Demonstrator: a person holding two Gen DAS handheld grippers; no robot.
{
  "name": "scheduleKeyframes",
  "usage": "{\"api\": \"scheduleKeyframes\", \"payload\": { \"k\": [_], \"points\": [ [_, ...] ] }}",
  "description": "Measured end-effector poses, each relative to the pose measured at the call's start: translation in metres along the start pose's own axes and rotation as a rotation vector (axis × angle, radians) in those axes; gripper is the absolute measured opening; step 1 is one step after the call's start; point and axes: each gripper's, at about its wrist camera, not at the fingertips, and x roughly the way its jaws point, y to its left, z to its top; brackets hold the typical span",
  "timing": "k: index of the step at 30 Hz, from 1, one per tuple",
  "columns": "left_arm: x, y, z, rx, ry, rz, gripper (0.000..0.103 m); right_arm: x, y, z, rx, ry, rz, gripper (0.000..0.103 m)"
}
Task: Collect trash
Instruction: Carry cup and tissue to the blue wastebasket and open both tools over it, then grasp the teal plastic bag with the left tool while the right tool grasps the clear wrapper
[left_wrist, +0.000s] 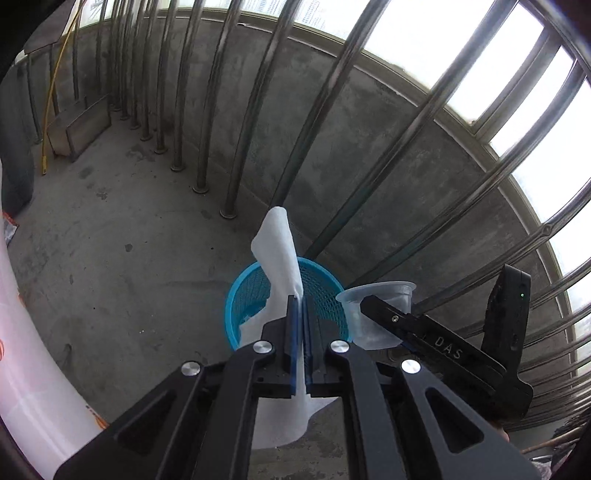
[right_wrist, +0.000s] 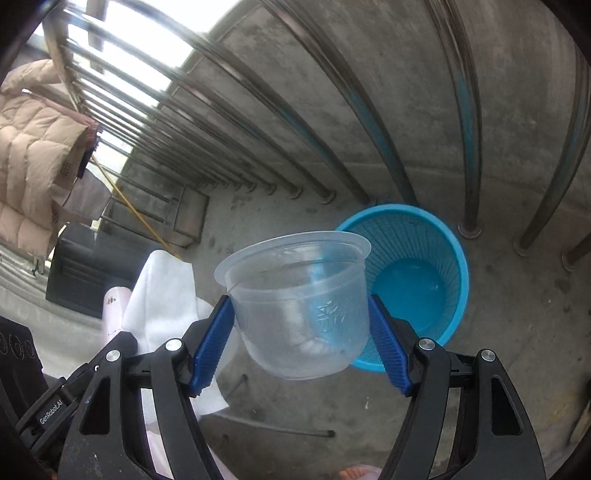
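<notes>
Concrete balcony floor (left_wrist: 122, 280), blue basket (right_wrist: 417, 280), left gripper (left_wrist: 299, 306) pinching white tissue (left_wrist: 279, 251), right gripper (right_wrist: 301, 314) clamping clear cup (right_wrist: 299, 299)

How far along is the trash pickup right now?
Done: nothing shows inside the blue basket. In hand: the left tongs pinch a white tissue, and the right tongs grip a clear plastic cup. Left: dropping both in; both hang near its rim.

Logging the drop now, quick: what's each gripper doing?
Left gripper: closed on the white tissue.
Right gripper: closed on the clear plastic cup.
</notes>
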Motion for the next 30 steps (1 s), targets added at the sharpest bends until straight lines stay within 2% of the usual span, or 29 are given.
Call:
{"api": "scheduleKeyframes", "payload": {
  "k": [1,2,3,5,7,10,14,19,21,26,30],
  "points": [
    [0.017,-0.002,0.004,0.002,0.03,0.002,0.023,0.012,-0.006,0.005,0.02,0.012,0.001,0.079],
    [0.03,-0.004,0.006,-0.003,0.057,0.016,0.032,0.023,-0.016,0.011,0.04,0.028,-0.007,0.085],
    [0.038,-0.006,0.009,-0.006,0.064,0.025,0.043,0.033,-0.022,0.015,0.053,0.043,-0.037,0.085],
    [0.044,-0.008,0.011,0.002,0.042,0.043,0.046,0.044,-0.032,0.018,0.074,0.049,-0.095,0.085],
    [0.036,-0.008,0.011,0.005,0.014,0.04,0.056,0.041,-0.042,0.016,0.087,0.039,-0.097,0.085],
    [0.017,-0.005,0.009,0.036,-0.041,0.045,0.061,0.029,-0.043,0.01,0.086,-0.003,-0.09,0.085],
    [-0.03,-0.003,0.0,0.079,-0.125,0.064,0.067,0.012,-0.031,0.007,0.034,-0.069,-0.085,0.085],
    [-0.108,0.005,-0.023,0.059,-0.258,0.022,0.077,-0.025,0.008,-0.008,-0.094,-0.159,-0.06,0.085],
    [-0.14,0.008,-0.036,0.048,-0.302,0.033,0.078,-0.038,0.022,-0.015,-0.135,-0.178,-0.032,0.085],
    [-0.212,0.03,-0.089,-0.018,-0.376,0.083,0.085,-0.056,0.056,-0.03,-0.214,-0.158,0.074,0.084],
    [-0.271,0.056,-0.146,-0.088,-0.458,0.198,0.092,-0.072,0.094,-0.048,-0.323,-0.116,0.171,0.081]
  ]
}}
